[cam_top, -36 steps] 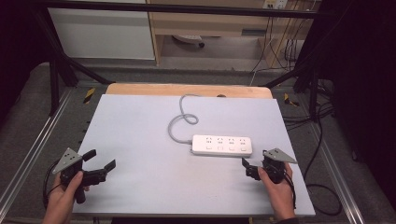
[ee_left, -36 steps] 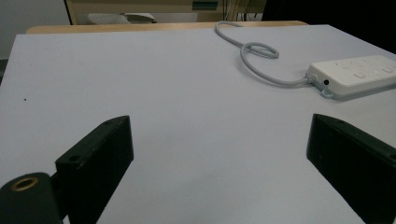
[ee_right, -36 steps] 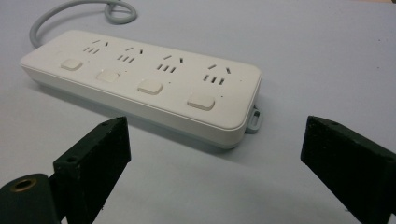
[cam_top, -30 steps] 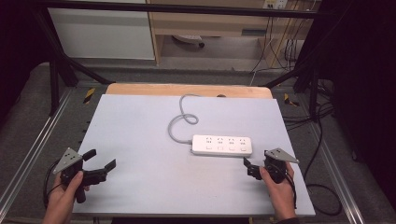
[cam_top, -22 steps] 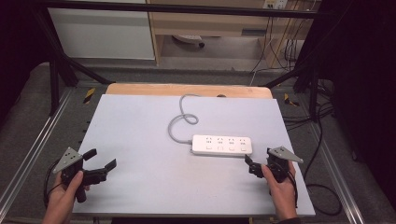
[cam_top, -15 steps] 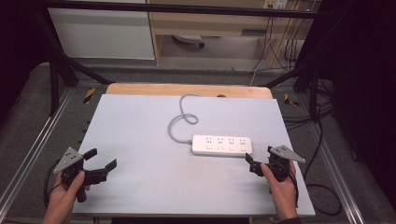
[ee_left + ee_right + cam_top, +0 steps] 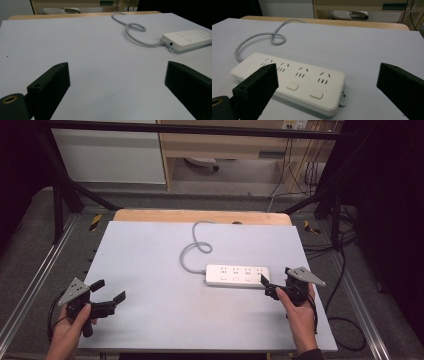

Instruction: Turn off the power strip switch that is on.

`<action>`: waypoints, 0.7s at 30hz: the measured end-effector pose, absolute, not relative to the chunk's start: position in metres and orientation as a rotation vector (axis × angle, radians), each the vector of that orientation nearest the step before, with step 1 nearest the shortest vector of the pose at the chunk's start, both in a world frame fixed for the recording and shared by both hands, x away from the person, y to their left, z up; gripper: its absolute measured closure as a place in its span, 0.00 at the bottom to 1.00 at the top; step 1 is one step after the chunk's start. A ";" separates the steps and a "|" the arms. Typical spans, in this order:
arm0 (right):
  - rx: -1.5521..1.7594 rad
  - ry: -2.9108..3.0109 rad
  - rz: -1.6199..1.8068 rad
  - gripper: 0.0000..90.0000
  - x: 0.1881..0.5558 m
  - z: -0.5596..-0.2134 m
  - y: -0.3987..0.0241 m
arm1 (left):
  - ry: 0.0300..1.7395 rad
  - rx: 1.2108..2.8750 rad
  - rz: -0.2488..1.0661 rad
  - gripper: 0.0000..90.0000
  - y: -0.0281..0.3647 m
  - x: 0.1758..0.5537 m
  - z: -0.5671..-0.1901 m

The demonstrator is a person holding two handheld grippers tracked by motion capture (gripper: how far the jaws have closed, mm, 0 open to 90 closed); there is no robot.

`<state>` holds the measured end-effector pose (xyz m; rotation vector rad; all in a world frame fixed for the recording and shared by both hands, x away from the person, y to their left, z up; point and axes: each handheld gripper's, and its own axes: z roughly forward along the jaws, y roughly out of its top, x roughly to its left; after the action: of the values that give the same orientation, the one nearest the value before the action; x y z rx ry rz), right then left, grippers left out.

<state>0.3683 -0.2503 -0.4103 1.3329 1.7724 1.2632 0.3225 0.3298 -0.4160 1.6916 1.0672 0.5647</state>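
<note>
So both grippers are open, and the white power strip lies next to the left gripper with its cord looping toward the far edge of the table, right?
Not quite: the power strip lies next to the right gripper, not the left gripper, which hovers apart over the bare table. The high view shows this. The rest holds: both grippers are open, and the cord loops toward the far edge.

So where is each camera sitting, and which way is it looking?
High view: sits above the person's side, looks forward and down on the table; both hands with the left gripper and right gripper show.
Left gripper view: rides the left gripper low over the table, looks across it toward the power strip; its two black jaws show, wide apart.
Right gripper view: rides the right gripper, looks at the power strip close up; its jaws show, apart.
All three share the power strip and its looped cord.
</note>
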 end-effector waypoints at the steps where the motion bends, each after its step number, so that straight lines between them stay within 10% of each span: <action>1: 1.328 1.769 1.268 0.05 0.370 -0.409 -0.249 | 1.066 1.694 0.567 0.07 0.330 0.323 -0.416; 21: 1.302 1.718 1.331 0.04 0.391 -0.389 -0.238 | 1.071 1.699 0.569 0.06 0.330 0.323 -0.417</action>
<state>0.3914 -0.2385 -0.3886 1.3023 1.7181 1.3314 0.3232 0.3297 -0.4170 1.6987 1.0708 0.5685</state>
